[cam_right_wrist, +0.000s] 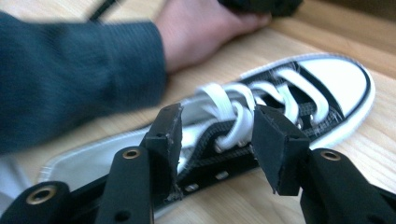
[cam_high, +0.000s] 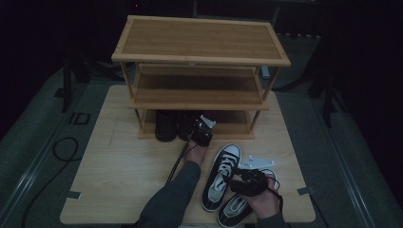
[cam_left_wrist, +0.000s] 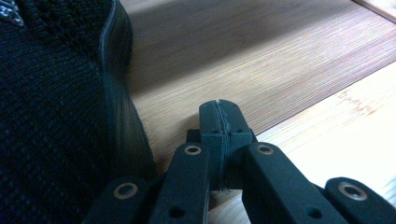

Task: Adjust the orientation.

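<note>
A: What step is this, by your reading?

B: Shoes are going onto the wooden shoe rack (cam_high: 199,40). A pair of black shoes (cam_high: 176,124) already sits on its bottom shelf (cam_high: 235,122), and the left gripper (cam_high: 203,130) rests at the shelf's front edge, just beside the nearer black shoe. In the left gripper view its jaws are pressed together with nothing between them.

A: And the other hand?

B: The right gripper (cam_high: 248,180) hovers over the two black-and-white sneakers (cam_high: 222,176) lying on the table (cam_high: 119,180) in front of the rack. Its jaws stand apart. In the right gripper view they straddle the white laces (cam_right_wrist: 233,112) of the sneaker nearer the rack (cam_right_wrist: 289,107) without pressing on them.

A: So a pick-up is in hand?

B: I judge so: the sneaker is lined up but not yet gripped.

A: What does the next move call for?

B: Probably lowering the jaws onto the laced upper or the collar and closing firmly. Laces alone could slip or let the shoe swing. Then comes a lift to a free shelf, clear of the left arm's sleeve (cam_high: 173,199).
</note>
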Tool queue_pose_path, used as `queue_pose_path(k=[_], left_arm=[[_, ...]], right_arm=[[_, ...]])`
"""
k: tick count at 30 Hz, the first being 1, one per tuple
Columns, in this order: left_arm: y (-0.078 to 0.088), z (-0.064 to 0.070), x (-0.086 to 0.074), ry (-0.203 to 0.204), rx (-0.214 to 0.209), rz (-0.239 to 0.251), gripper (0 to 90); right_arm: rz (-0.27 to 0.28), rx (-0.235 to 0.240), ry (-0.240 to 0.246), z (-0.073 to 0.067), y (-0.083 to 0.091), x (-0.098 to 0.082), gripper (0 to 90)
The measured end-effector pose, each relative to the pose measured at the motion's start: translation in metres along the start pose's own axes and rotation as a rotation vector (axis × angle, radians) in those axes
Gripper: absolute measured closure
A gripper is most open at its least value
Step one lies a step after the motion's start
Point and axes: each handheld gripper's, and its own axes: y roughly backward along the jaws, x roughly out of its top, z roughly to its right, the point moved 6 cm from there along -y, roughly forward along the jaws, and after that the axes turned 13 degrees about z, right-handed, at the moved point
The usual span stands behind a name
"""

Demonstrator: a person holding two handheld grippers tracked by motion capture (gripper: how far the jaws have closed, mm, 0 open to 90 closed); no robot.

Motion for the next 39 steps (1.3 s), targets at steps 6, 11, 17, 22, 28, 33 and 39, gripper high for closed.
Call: queue_pose_path(k=[6,11,17,22,28,33,39], left_arm=[[0.000,0.000,0.000,0.002,-0.001,0.001,89.6],[0.000,0.000,0.000,0.002,-0.001,0.001,89.6],[0.000,0.000,0.000,0.001,-0.001,0.001,89.6],[0.000,0.000,0.000,0.001,-0.001,0.001,89.6],[0.000,0.000,0.000,0.000,-0.001,0.000,89.7],[0.000,0.000,0.000,-0.001,-0.001,0.000,89.7],[0.000,0.000,0.000,-0.002,0.000,-0.001,89.7]], right_arm=[[-0.058,0.043,-0.036,0.000,-0.006,0.000,71.5],[-0.072,0.037,-0.010,0.001,-0.008,0.001,82.0],[-0.054,0.012,0.006,0.005,-0.006,0.005,85.5],[-0.017,-0.050,0.032,0.009,-0.002,0.011,86.4],[0.013,-0.076,0.049,0.014,-0.003,0.021,86.6],[0.038,-0.091,0.062,0.020,-0.003,0.031,86.8],[0.093,-0.094,0.086,0.030,-0.001,0.047,86.9]])
